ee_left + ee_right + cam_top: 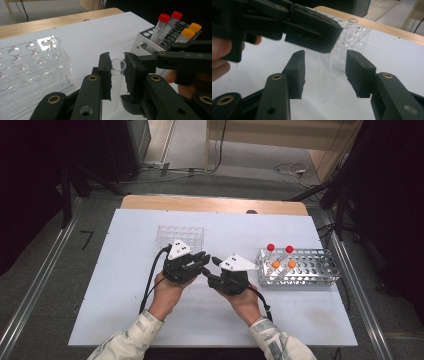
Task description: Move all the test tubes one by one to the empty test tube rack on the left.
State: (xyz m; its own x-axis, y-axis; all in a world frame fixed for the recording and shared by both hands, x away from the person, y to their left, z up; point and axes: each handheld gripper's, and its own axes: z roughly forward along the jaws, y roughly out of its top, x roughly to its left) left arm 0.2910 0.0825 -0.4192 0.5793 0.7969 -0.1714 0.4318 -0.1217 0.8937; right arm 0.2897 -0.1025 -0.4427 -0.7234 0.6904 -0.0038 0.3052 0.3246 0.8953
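Observation:
My left gripper [117,75] is shut on a clear, uncapped glass tube [116,83], its pads pressing the tube just below the rim. The tube [324,75] hangs upright above the white table. My right gripper [325,72] is open, with a jaw on each side of the tube's lower part and a gap on both sides. In the high view the left gripper [204,261] and right gripper [212,268] meet tip to tip at the table's middle. The left gripper's body [312,32] fills the upper left of the right gripper view.
A clear acrylic rack [180,237] stands behind the grippers with one empty tube [55,45] in it. A metal rack [320,270] at the right holds two red-capped tubes [270,247] and two orange-capped tubes [276,264]. The white sheet [125,295] covers the table.

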